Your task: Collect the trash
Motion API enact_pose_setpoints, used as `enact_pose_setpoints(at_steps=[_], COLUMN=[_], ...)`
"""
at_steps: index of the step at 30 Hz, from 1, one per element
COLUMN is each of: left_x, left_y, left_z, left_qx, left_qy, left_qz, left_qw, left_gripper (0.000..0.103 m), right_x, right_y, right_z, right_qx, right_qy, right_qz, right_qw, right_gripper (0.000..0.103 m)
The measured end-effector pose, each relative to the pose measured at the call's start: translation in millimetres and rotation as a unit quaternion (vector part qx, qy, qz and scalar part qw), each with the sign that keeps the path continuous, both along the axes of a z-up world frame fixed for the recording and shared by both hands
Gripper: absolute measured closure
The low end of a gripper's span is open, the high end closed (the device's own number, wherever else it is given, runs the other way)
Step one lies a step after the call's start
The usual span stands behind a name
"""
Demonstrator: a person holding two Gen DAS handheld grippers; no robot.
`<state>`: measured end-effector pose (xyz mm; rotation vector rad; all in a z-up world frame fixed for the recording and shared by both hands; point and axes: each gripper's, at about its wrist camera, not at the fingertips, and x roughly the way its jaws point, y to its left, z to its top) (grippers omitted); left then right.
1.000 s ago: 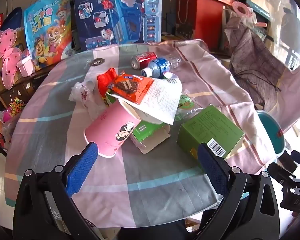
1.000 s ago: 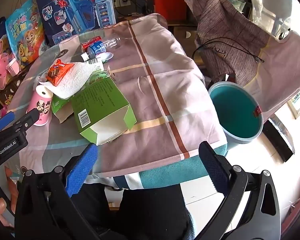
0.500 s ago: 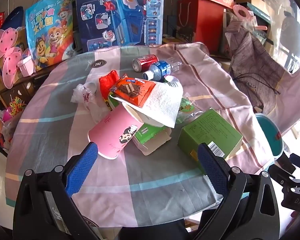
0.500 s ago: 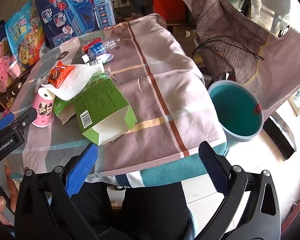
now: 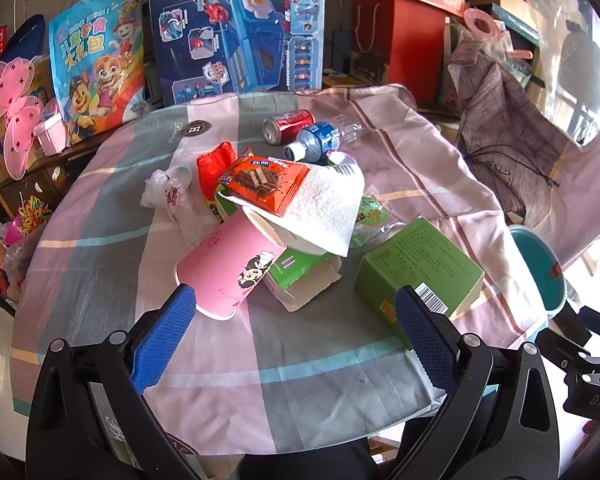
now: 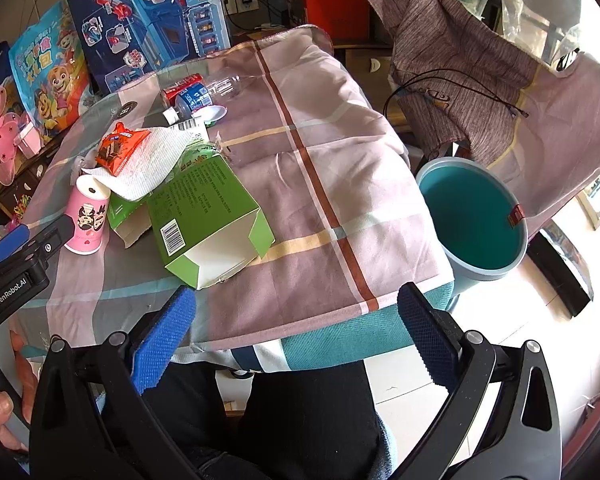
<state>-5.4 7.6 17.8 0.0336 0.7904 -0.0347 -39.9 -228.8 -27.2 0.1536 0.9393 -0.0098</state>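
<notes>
Trash is heaped on the round table's checked cloth. A pink paper cup lies on its side, just beyond the left pad of my open left gripper. An orange snack wrapper rests on a white paper towel. A green carton lies right of the heap, its open end toward my open right gripper, which hangs off the table's near edge. A red can and a plastic bottle lie farther back. The teal bin stands on the floor at the right.
A crumpled plastic bag and a red wrapper sit left of the heap. Toy boxes and a cartoon bag stand behind the table. A chair draped with grey cloth is beside the bin. A hand holds the left tool.
The left gripper has crept slightly forward toward the pink cup and the heap. The right gripper's view has shifted a little; both stay open and nothing on the table moved.
</notes>
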Motion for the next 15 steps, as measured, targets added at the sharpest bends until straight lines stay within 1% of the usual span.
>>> enact_pose_setpoints(at_steps=[15], left_x=[1.3], left_y=[-5.8], left_z=[-2.9], left_qx=[0.003], left_qy=[0.005], left_qz=[-0.003], left_qw=[1.0000], left_gripper=[0.003], right_x=[-0.1], right_y=[7.2], right_z=[-4.7], right_qx=[0.004], right_qy=[0.006], right_qz=[0.007], right_qw=[1.000], right_gripper=[0.006])
